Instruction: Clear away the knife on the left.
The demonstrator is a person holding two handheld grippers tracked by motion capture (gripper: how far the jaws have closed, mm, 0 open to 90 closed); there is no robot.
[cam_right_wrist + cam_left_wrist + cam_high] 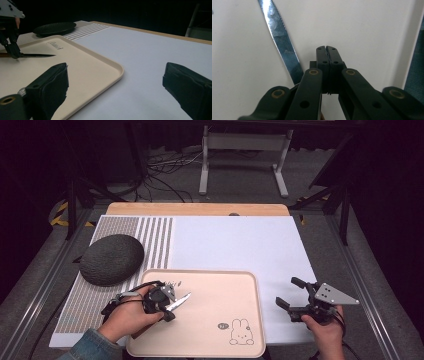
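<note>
A serrated knife [181,302] lies across the left part of a beige tray [220,287] with a rabbit drawing. My left gripper [168,314] points down at the knife where blade meets handle. In the left gripper view its pads [327,48] are pressed together with nothing seen between them, and the blade [284,45] runs beside the left finger and under its linkage. From the right gripper view the left gripper [13,54] touches the knife [37,55]. My right gripper [289,291] hovers open over the white mat, right of the tray, nothing between its fingers [115,75].
A dark grey oval cushion-like object [111,259] sits on the striped left part of the white mat [235,240], behind the tray's left corner. The tray's rim [117,68] lies just left of my right gripper. Cables and a stand's legs lie beyond the table.
</note>
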